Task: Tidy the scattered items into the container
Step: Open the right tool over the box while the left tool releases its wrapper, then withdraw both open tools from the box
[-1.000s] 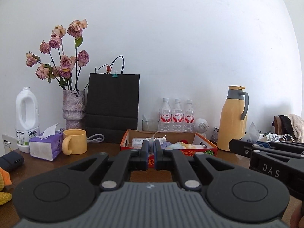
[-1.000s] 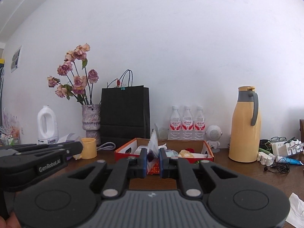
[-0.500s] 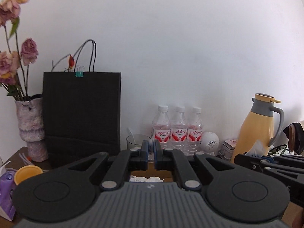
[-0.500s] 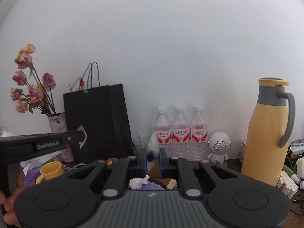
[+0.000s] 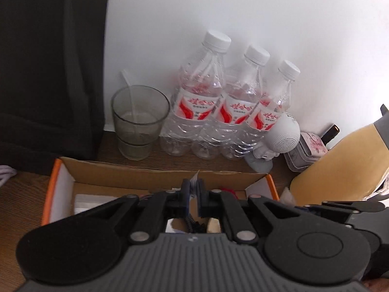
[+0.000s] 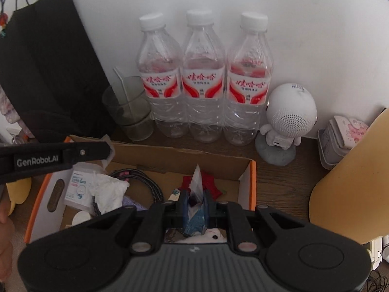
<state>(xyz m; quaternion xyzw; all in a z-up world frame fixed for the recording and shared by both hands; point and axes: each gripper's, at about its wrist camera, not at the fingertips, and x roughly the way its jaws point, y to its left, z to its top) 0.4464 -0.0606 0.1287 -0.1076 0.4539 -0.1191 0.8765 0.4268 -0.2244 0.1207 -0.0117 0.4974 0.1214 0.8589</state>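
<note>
The right gripper (image 6: 196,200) is clamped on a torn wrapper (image 6: 196,182), and the left gripper (image 5: 192,191) pinches a thin white scrap (image 5: 194,178); both hang over the cardboard box (image 6: 182,157). Behind the box stand a glass (image 6: 128,112) and three water bottles (image 6: 203,80), with a yellow flask (image 5: 340,165) to its right.

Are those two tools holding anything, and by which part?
Right tool pinches a small packet by its lower part. Left tool nips a white scrap; what it is cannot be told.
</note>
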